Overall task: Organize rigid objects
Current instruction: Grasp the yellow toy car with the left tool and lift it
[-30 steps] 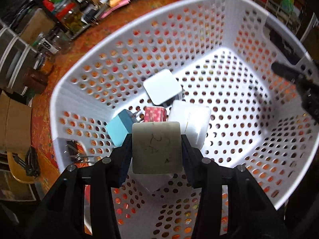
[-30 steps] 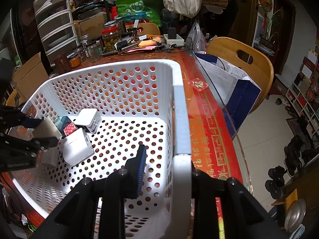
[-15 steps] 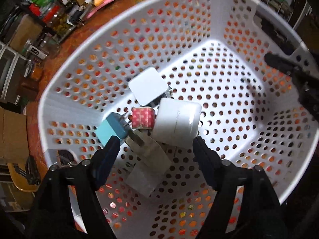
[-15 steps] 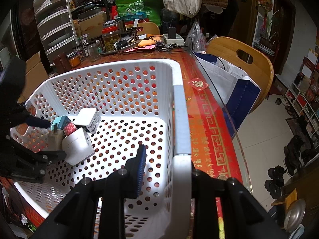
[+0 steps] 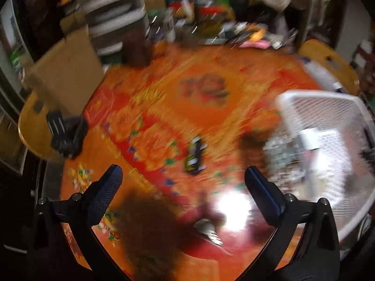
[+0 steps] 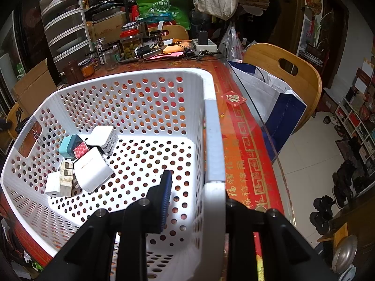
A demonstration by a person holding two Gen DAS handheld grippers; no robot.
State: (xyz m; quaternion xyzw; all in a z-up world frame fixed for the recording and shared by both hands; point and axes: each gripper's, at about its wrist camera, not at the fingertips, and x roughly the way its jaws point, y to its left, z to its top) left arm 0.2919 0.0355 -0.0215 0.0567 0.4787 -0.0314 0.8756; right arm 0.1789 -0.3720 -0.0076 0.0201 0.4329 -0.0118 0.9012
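Two black fingers of the left gripper (image 5: 182, 178) stand wide apart in the left wrist view, with nothing between them. The whole picture is smeared with motion blur. Beneath the gripper lies the orange and red patterned tablecloth (image 5: 164, 98). A small dark object with yellow and white marks (image 5: 194, 155) lies on the cloth ahead of the fingers; what it is cannot be told. A bright glare sits near the right finger. The white perforated basket (image 5: 311, 98) is off to the right, its contents only a pale smear. A cardboard box (image 5: 65, 70) and a stack of plastic drawers (image 5: 110, 16) stand at the upper left.

The right wrist view is sharp. The right gripper (image 6: 194, 201) is clamped on the near right wall of the basket (image 6: 212, 128), one finger with a blue pad (image 6: 165, 201) inside and the other outside the wall. In the far left corner of the basket floor lies a cluster of charger blocks, touching one another: a large white block (image 6: 92, 169), a white adapter (image 6: 103, 138) behind it, a teal block (image 6: 69, 145), a small red patterned cube (image 6: 80, 149), a yellowed plug (image 6: 66, 172) and a white block (image 6: 53, 185) at the near end. Jars and clutter (image 6: 131, 46) crowd the far table edge, and a wooden chair (image 6: 295, 75) holding a white and blue bag (image 6: 276, 103) stands on the right.
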